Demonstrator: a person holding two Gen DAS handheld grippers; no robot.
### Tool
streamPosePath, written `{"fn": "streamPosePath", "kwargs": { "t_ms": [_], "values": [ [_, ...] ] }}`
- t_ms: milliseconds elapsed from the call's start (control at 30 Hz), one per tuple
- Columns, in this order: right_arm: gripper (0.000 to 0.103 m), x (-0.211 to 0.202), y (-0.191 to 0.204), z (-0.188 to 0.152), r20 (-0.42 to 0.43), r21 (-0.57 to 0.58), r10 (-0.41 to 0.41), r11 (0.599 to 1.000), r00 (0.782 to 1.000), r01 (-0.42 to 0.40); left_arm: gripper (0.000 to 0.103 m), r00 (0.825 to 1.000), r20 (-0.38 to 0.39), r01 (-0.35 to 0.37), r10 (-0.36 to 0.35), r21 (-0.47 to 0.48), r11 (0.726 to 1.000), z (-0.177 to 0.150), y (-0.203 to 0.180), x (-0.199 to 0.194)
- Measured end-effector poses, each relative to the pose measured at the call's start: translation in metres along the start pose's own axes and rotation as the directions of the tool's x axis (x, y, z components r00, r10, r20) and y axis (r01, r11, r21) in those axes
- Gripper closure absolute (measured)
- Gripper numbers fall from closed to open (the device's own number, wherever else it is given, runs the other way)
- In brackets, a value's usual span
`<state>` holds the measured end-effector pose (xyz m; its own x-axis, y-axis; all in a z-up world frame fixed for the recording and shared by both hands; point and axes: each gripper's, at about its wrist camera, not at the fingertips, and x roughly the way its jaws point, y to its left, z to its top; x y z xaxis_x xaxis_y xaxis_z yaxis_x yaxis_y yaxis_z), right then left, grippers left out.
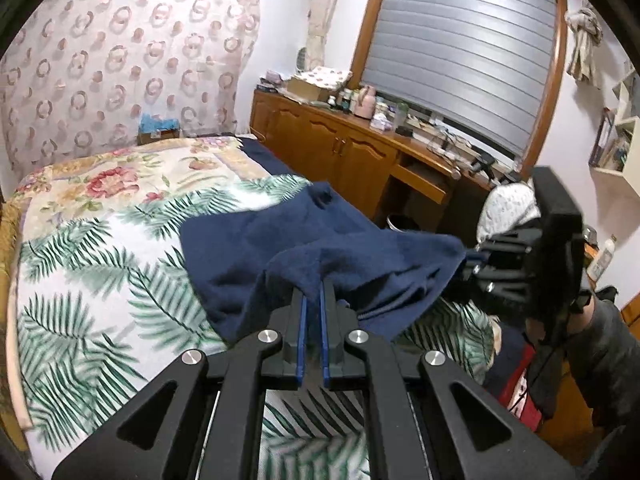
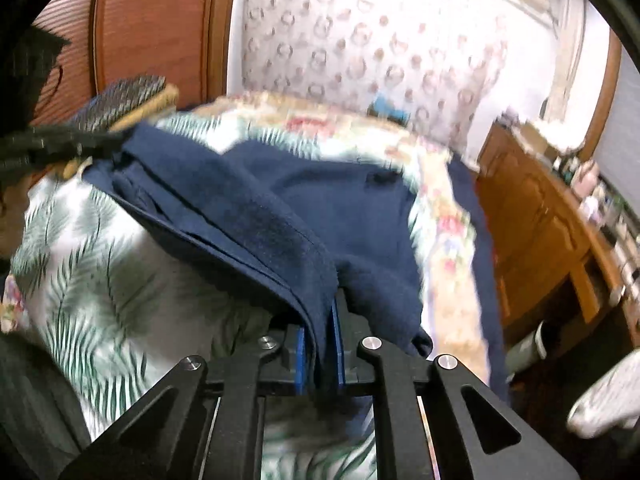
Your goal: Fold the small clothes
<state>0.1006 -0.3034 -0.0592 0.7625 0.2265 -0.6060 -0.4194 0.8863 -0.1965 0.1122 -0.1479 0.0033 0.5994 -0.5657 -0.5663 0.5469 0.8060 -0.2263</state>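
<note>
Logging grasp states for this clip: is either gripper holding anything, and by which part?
Both hold the navy garment: the left gripper pinches a bunched fold at its near edge, the right gripper a layered edge.

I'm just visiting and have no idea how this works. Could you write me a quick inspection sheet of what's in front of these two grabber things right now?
Surface: a bed with a palm-leaf sheet and a floral blanket further back.
Job's things: one navy garment, lifted at its near edge, the rest draped on the bed.
Clutter: bottles and boxes crowd the wooden sideboard.
Grippers: left gripper shut on the garment's edge; right gripper shut on a bunched fold of it.
Cables: a dark cord hangs beside the right-hand device; where it runs cannot be told.
Surroundings: patterned curtain, window blind, wall shelves.
</note>
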Motion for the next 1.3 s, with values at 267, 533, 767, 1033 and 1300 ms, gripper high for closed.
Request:
{"fn": "streamPosePath", "kwargs": {
  "t_ms": [267, 533, 767, 1033, 1300],
  "values": [
    [0.094, 0.047, -0.023, 0.087, 0.081, -0.075, -0.027, 0.997, 0.996, 0.033, 0.097, 0.998, 0.004, -0.067, 0.067, -0.031, 0.997, 0.045, 0.045, 0.034],
    [0.094, 0.128, -0.05, 0.113, 0.027, 0.008, 0.074, 0.997, 0.997, -0.074, 0.092, 0.992, -0.08, -0.097, 0.093, -0.049, 0.994, 0.06, 0.081, 0.079],
    [0.084, 0.142, -0.083, 0.116, 0.041, 0.086, 0.122, 0.988, 0.992, -0.126, 0.026, 0.989, -0.039, -0.142, 0.14, -0.046, 0.989, 0.061, 0.096, 0.078],
    [0.053, 0.144, -0.105, 0.129, 0.076, 0.189, 0.117, 0.974, 0.99, -0.129, 0.025, 0.981, -0.12, -0.161, 0.155, -0.038, 0.986, 0.055, 0.105, 0.103],
    [0.046, 0.118, -0.108, 0.117, 0.087, 0.231, 0.109, 0.965, 0.99, -0.126, 0.025, 0.959, -0.246, -0.168, 0.137, -0.108, 0.98, 0.051, 0.131, 0.142]
  ]
}}
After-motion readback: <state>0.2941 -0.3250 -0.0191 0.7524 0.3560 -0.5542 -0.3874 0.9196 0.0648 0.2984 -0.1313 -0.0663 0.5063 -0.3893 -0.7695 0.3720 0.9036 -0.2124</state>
